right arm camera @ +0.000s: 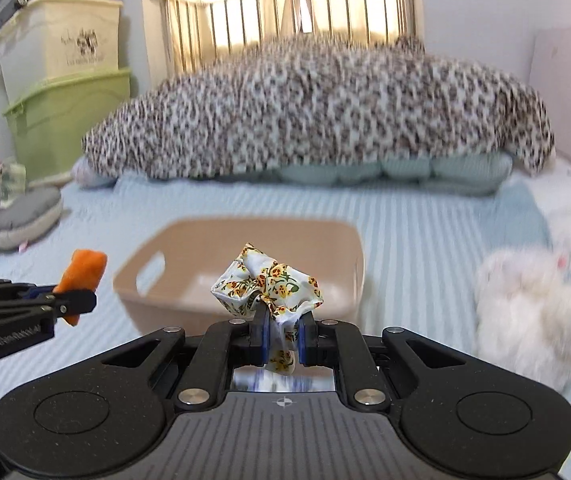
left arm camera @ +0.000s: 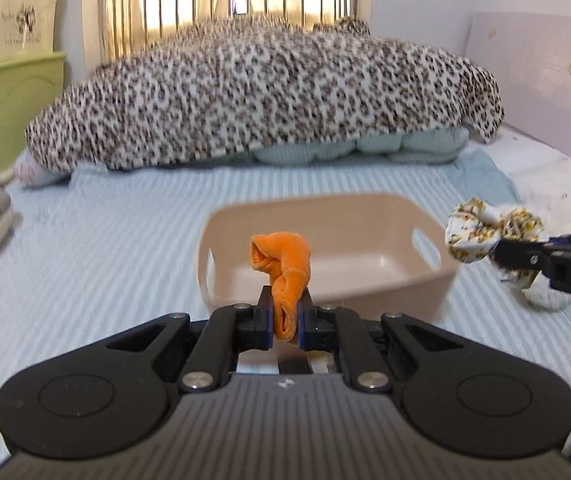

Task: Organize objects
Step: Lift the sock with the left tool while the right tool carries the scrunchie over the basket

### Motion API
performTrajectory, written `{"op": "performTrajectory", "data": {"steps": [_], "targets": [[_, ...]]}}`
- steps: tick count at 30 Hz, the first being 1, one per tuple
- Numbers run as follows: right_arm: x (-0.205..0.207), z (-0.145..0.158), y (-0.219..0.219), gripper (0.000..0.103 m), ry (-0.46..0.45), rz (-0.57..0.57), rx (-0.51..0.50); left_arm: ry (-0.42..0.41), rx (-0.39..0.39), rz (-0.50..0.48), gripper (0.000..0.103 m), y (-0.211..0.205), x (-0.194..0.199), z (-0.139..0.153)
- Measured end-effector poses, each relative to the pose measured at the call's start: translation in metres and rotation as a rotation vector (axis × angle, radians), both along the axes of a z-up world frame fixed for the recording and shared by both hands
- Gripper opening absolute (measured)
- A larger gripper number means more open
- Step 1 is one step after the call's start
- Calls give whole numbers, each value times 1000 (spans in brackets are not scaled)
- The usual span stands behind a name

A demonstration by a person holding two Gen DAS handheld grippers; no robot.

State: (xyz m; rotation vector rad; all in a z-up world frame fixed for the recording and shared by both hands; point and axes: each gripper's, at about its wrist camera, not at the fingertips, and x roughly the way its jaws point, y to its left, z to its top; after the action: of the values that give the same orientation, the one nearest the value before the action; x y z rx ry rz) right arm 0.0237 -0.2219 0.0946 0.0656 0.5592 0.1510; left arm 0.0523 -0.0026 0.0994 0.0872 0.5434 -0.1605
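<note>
Right gripper (right arm camera: 284,320) clamped on a floral-print white fabric scrunchie (right arm camera: 267,286), held before an empty beige plastic basket (right arm camera: 189,240) on the pale blue striped bed sheet (right arm camera: 425,236). At left, the left gripper (right arm camera: 79,303) pinches an orange velvet scrunchie (right arm camera: 81,266). A white fluffy plush (right arm camera: 533,312) lies at right.

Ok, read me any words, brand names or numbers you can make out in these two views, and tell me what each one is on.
"DAS", cut off by the frame edge: on the right gripper body, seen from the left wrist.
Embossed lettering on the left gripper body, seen from the right wrist: too blurred to read.
Print below the dark motif on the cream storage box: too small to read.
Nothing legible on the beige basket.
</note>
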Motion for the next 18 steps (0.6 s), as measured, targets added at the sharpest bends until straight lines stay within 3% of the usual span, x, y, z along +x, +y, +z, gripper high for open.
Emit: {"op": "performTrajectory", "data": {"steps": [4, 9, 13, 18], "targets": [[21, 19, 2, 12, -61, -8, -27, -18, 2, 0, 12, -7, 30, 11], [60, 27, 9, 12, -82, -22, -30, 26, -13, 35, 12, -10, 78, -1], [94, 17, 17, 12, -47, -25, -34, 105, -39, 55, 12, -11, 113, -26], [129, -15, 27, 12, 50, -24, -53, 189, -10, 71, 13, -16, 144, -59]]}}
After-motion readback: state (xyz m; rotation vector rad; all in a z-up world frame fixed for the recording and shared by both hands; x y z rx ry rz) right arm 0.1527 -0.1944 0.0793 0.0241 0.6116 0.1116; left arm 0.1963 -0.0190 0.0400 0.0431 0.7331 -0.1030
